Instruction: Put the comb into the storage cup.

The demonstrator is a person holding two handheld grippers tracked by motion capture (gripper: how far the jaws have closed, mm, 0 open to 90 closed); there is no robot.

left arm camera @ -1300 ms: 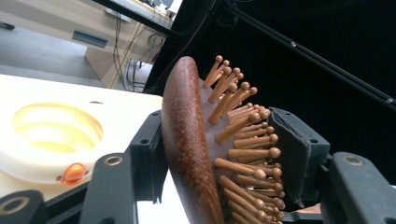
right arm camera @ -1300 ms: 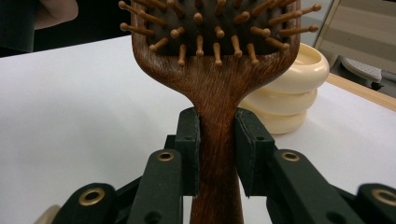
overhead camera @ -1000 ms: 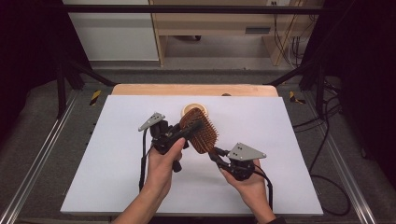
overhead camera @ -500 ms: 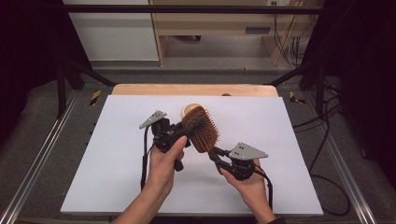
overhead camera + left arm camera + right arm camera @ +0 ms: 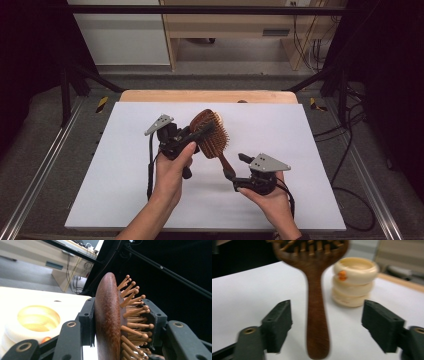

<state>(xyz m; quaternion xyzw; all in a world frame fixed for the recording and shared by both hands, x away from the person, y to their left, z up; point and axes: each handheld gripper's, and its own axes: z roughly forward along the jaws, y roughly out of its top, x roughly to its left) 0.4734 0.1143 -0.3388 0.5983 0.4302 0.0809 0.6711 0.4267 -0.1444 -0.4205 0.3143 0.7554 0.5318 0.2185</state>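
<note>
The left hand-held gripper clamps the hairbrush by its head, so the right hand-held gripper, jaws just opened, frees the handle.

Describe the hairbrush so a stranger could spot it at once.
Start at the white table, near its middle, between the person's two hands. The left gripper clamps the hairbrush by its head, above the surface. Dark brown wood with ball-tipped pins, unlike the cream stacked rings behind.

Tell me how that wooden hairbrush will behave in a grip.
The hairbrush looks rigid, so it should not flex. Its domed, polished back may slip against a pad. Clamped at the head by the left gripper, its handle could swing down.
</note>
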